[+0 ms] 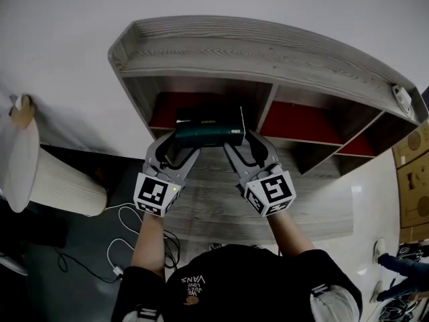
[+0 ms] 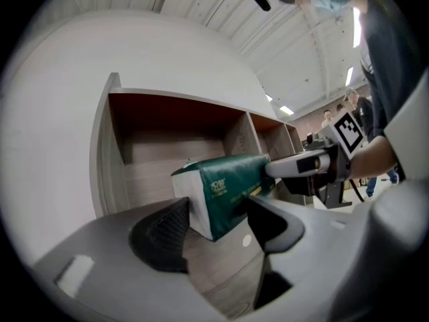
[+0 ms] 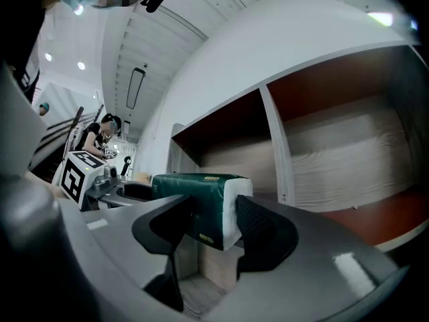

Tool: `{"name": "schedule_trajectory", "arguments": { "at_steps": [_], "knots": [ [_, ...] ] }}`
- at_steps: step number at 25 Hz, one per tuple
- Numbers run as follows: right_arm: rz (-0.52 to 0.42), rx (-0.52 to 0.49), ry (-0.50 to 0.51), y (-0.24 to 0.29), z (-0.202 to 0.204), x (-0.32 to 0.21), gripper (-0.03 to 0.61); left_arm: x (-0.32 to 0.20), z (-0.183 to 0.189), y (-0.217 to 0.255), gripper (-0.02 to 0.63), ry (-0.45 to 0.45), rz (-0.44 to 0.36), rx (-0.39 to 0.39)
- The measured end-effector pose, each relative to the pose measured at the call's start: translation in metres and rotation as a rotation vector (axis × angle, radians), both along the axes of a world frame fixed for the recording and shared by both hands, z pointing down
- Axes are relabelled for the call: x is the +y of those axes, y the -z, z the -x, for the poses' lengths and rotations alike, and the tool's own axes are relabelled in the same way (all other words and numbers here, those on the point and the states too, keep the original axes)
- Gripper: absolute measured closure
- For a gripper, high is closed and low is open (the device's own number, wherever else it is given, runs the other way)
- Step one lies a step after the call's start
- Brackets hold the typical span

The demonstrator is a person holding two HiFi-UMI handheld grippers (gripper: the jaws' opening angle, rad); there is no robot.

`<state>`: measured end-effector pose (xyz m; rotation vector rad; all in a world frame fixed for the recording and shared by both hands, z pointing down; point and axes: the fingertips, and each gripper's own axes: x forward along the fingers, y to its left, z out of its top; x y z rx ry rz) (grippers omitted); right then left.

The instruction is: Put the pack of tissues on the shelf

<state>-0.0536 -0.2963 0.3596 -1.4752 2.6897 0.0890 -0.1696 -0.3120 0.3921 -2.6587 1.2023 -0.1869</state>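
Observation:
A dark green pack of tissues (image 1: 209,134) with white ends hangs in front of the left compartment of the grey wooden shelf (image 1: 268,52). My left gripper (image 1: 175,139) is shut on its left end and my right gripper (image 1: 242,139) is shut on its right end. In the left gripper view the pack (image 2: 224,190) sits between my left gripper's (image 2: 214,230) jaws, with the right gripper (image 2: 305,166) at its far end. The right gripper view shows the pack (image 3: 201,196) pinched in my right gripper (image 3: 214,223), the red-backed compartment behind it.
A white ribbed cylinder (image 1: 40,173) stands at the left, with white cables (image 1: 120,247) on the dark floor below it. Cardboard boxes (image 1: 412,159) stand at the right. A small white device (image 1: 402,99) lies on the shelf top. People (image 3: 94,136) stand far off.

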Motion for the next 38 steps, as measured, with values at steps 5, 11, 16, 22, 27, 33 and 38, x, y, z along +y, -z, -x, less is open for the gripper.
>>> {"name": "schedule_trajectory", "arguments": {
  "at_steps": [5,11,16,22,27,33,38],
  "knots": [
    [-0.011,0.01,-0.021,0.001,0.005,-0.01,0.367,-0.01,0.004,0.004,0.299,0.035,0.0,0.004],
    [-0.012,0.024,-0.041,-0.001,0.008,-0.019,0.367,-0.021,0.01,0.0,0.301,0.075,0.024,0.036],
    [-0.007,0.018,-0.059,-0.002,0.008,-0.024,0.367,-0.027,0.011,-0.002,0.301,0.096,0.037,0.05],
    [0.003,0.009,-0.067,-0.004,0.007,-0.025,0.367,-0.03,0.013,-0.002,0.301,0.119,0.041,0.067],
    [0.0,-0.009,-0.074,0.001,0.0,-0.016,0.367,-0.023,0.02,0.003,0.301,0.119,0.032,0.116],
    [-0.006,-0.017,-0.076,0.002,-0.001,-0.002,0.368,-0.008,0.03,0.005,0.301,0.152,0.018,0.137],
    [-0.009,-0.026,-0.099,0.001,-0.003,0.009,0.37,0.009,0.033,0.015,0.353,0.169,-0.017,0.167]
  ]
}}
